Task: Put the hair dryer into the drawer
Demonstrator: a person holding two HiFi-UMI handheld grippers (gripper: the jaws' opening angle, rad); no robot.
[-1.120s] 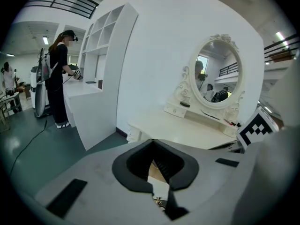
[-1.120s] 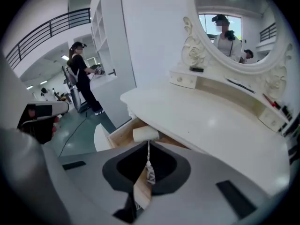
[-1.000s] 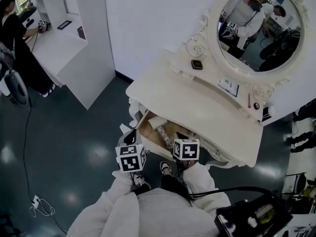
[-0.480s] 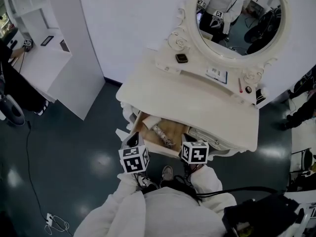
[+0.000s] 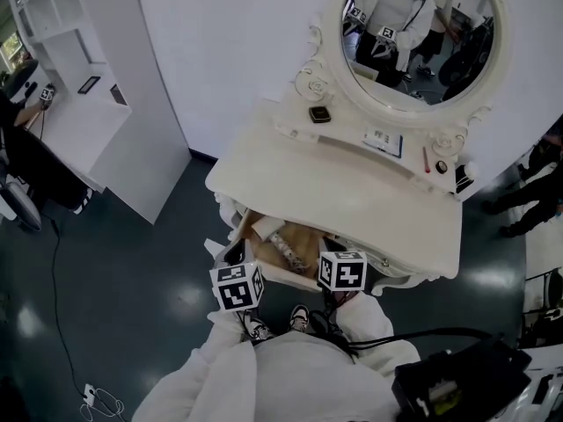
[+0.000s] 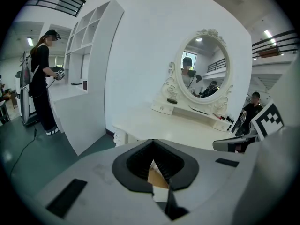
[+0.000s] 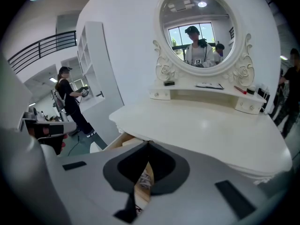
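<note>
- Cream carved bench (image 5: 352,192) with an oval mirror (image 5: 422,25): its wood-floored drawer (image 5: 310,236) stands open at the front.
- The left tool (image 6: 152,143) and right tool (image 7: 148,144) are each pressed together, pinching nothing, poised over the drawer's near edge.
- A pale patterned long object (image 5: 283,241) lies inside the drawer. It is likely the hair dryer, but too small to confirm.
- Placing looks done; the next move probably calls for a square push on the drawer front.

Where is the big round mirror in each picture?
Head view: the mirror is at the top right.
Left gripper view: the mirror is right of the middle, in the upper half.
Right gripper view: the mirror is at the top middle.
Shared landmark: the white dressing table right below it in all three.
</note>
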